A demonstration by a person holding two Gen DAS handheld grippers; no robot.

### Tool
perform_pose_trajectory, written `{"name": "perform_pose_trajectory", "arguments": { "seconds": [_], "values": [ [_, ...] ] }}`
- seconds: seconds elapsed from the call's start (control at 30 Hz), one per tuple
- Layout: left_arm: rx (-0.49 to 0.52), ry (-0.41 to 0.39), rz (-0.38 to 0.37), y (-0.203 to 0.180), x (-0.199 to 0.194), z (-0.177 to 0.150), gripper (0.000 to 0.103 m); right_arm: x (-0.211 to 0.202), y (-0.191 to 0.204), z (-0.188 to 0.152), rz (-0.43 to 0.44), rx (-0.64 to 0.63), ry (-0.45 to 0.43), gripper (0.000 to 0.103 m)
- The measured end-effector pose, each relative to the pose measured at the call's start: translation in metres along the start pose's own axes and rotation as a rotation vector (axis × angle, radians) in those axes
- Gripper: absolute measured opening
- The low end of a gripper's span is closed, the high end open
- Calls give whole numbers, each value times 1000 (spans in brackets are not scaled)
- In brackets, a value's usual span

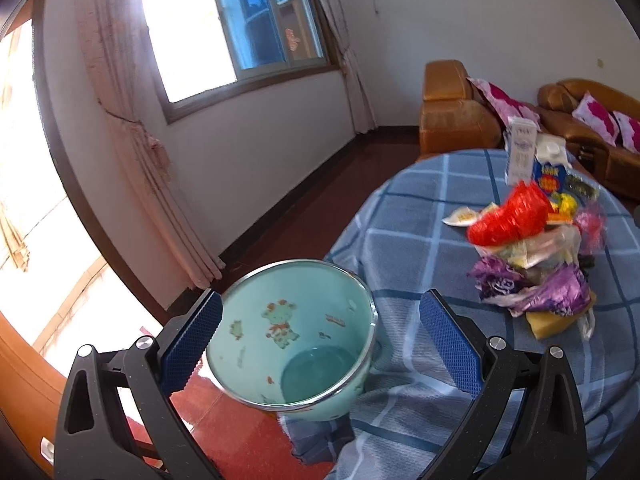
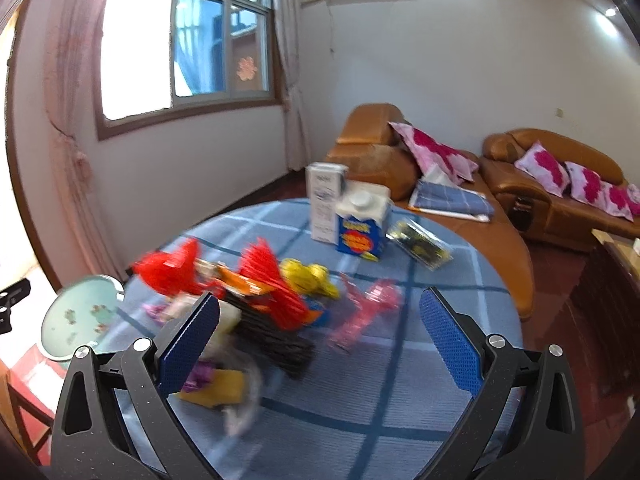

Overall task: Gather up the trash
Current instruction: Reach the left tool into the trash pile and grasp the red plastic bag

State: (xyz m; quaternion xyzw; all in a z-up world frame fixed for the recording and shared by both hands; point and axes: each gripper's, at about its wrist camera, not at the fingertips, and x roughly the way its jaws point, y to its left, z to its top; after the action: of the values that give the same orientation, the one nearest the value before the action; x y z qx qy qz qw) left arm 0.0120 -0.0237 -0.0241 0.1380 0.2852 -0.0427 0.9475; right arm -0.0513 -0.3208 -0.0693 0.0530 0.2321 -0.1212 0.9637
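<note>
between your left fingers: mint bowl (image 1: 294, 340), touching left pad, jaws wide, unclamped
right gripper (image 2: 319, 344): spread, empty, wrappers (image 2: 256, 296) ahead
surface: blue checked table (image 2: 400, 400), sofa (image 2: 560, 184) behind

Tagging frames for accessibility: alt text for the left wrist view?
An open left gripper frames an empty mint-green enamel bin at the edge of a blue checked tablecloth. A pile of colourful wrappers and two cartons lie beyond it.

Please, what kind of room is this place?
Most likely a home living room: brown leather sofas with pink cushions, a curtained window, and a round table under a blue checked cloth, littered with wrappers.
</note>
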Motion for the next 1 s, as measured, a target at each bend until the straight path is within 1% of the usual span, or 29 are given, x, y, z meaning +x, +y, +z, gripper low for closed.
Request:
{"name": "perform_pose_trajectory", "arguments": {
  "seconds": [0.2,0.4,0.53,0.7,0.87,1.0],
  "values": [
    [34,20,-39,-34,20,0,97,17,-27,-14,-52,33,32,98],
    [63,50,-84,-66,42,0,97,24,-45,-24,-74,56,51,98],
    [75,54,-109,-83,55,3,97,31,-52,-30,-74,68,71,98],
    [99,33,-154,-102,67,10,97,39,-54,-35,-73,74,77,98],
    [113,58,-214,-115,83,11,94,39,-54,-36,-77,65,75,98],
    [124,84,-212,-120,83,7,95,40,-55,-38,-78,65,75,98]
  ]
}}
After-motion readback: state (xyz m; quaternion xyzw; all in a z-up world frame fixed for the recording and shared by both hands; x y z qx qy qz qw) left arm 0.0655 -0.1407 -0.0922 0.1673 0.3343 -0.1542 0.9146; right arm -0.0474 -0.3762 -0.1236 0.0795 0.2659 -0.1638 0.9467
